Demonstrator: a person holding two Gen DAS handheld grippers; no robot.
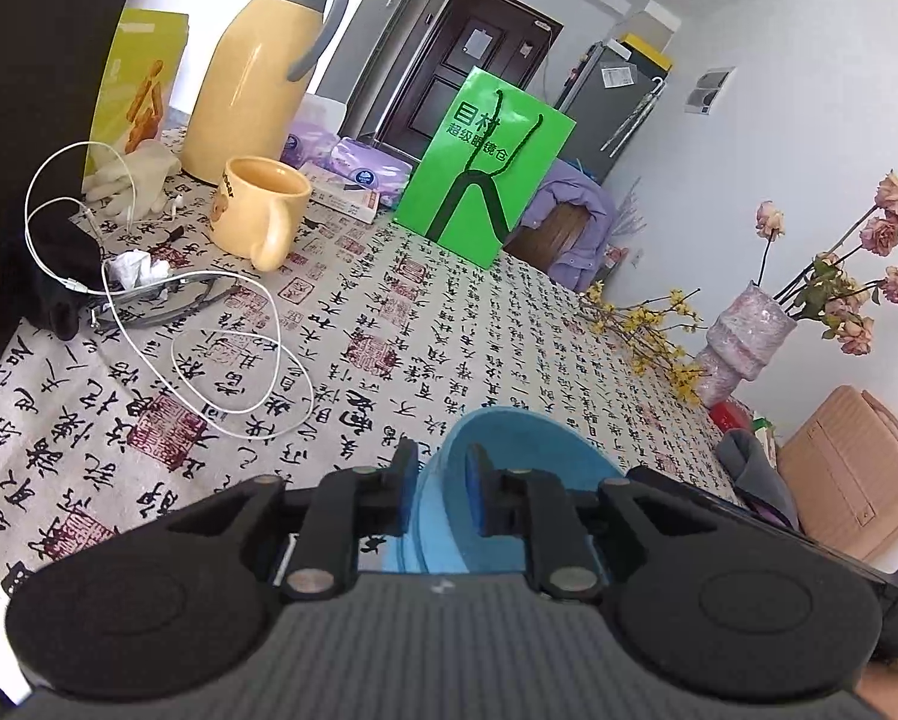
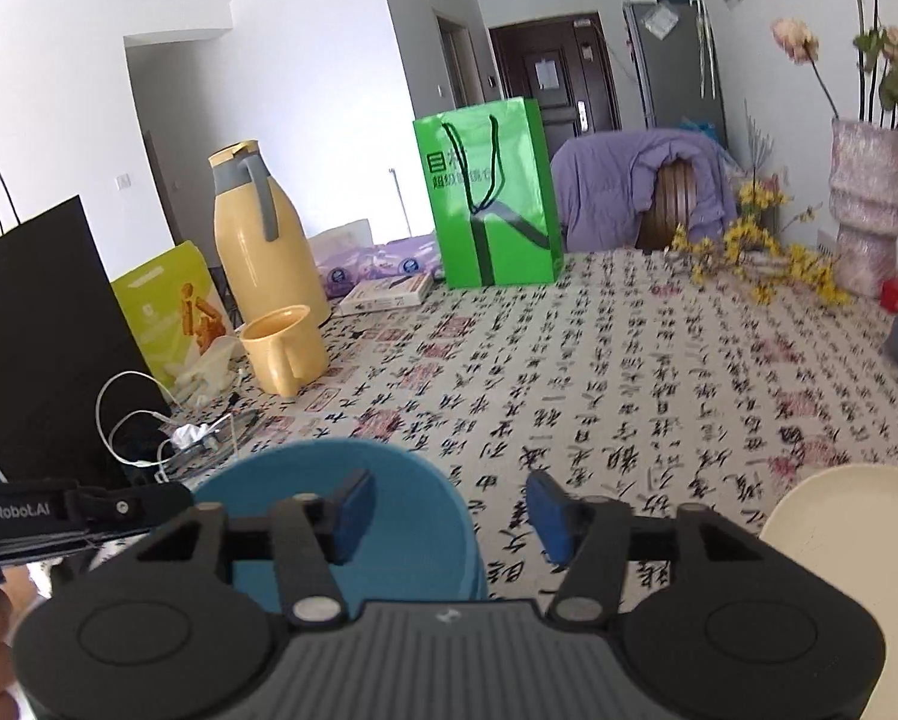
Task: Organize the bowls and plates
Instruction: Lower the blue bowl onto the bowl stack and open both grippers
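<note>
A blue bowl (image 1: 527, 450) is pinched at its rim by my left gripper (image 1: 442, 480), one pad inside and one outside; it is held tilted just above the table. The same blue bowl (image 2: 389, 510) shows in the right wrist view under my left finger. My right gripper (image 2: 449, 510) is open and empty above the tablecloth, between the bowl and a cream plate (image 2: 857, 534) lying at the lower right. The left gripper's body (image 2: 59, 510) shows at the left edge.
The table has a calligraphy-print cloth (image 1: 449, 324). At the back stand a yellow thermos (image 1: 257, 60), a yellow mug (image 1: 257, 210), a green bag (image 1: 485, 168) and a vase of flowers (image 1: 743, 336). White cables (image 1: 209, 372) lie left. A pink bag (image 1: 851, 480) sits right.
</note>
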